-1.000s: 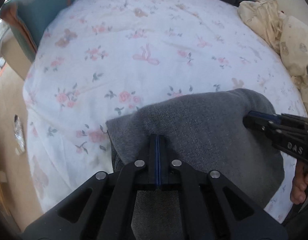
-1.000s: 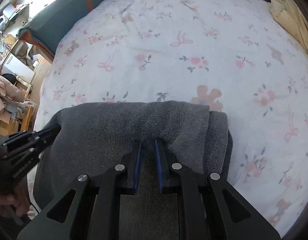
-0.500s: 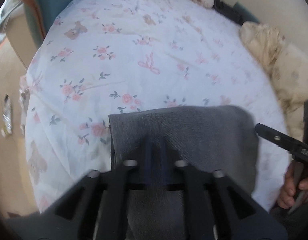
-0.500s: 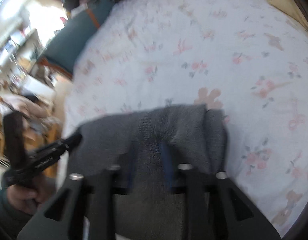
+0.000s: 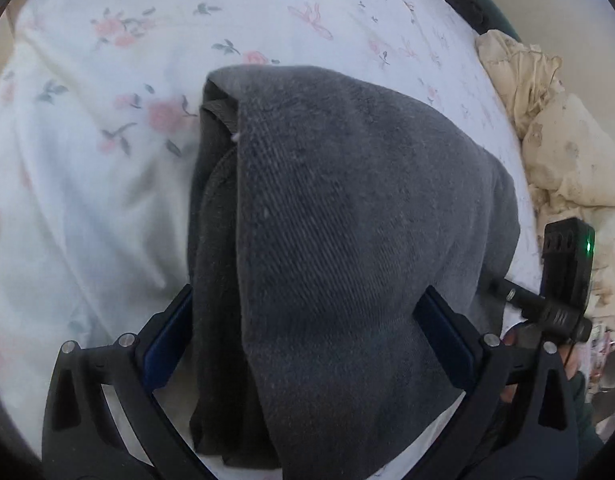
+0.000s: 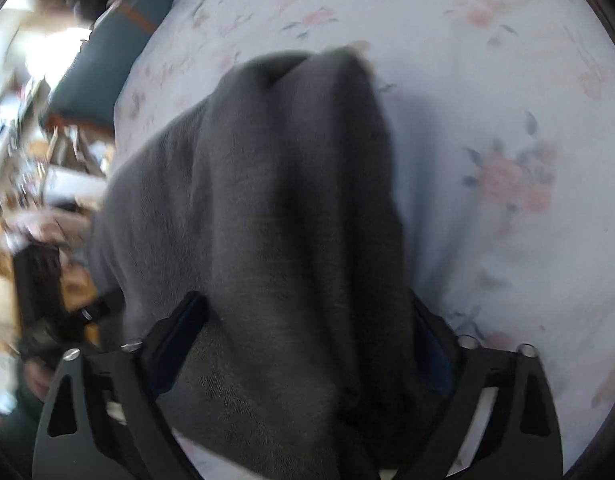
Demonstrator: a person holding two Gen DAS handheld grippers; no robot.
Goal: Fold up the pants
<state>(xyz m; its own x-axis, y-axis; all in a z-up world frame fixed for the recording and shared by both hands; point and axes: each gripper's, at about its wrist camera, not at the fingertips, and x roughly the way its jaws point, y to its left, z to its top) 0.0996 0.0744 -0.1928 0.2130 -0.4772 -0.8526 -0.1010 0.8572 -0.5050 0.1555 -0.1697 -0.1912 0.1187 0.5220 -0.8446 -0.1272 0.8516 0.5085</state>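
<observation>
The folded grey pants [image 5: 347, 220] lie in several layers on the floral bedsheet [image 5: 87, 180]. My left gripper [image 5: 307, 320] is open, its fingers spread wide on either side of the pants' near end, low over the bundle. The pants fill the right wrist view [image 6: 275, 220] too, which is blurred. My right gripper [image 6: 307, 328] is open there as well, with its fingers standing on both sides of the pants. The right gripper's body also shows at the right edge of the left wrist view [image 5: 563, 280], past the pants' far side.
A crumpled cream blanket [image 5: 555, 128] lies at the right side of the bed. A teal cushion [image 6: 103, 68] and cluttered furniture [image 6: 39, 160] stand beyond the bed's left edge.
Both grippers have opened wide and let go of the pants, and both have dropped closer to the bundle. The top layer now lies folded over the lower layers.
</observation>
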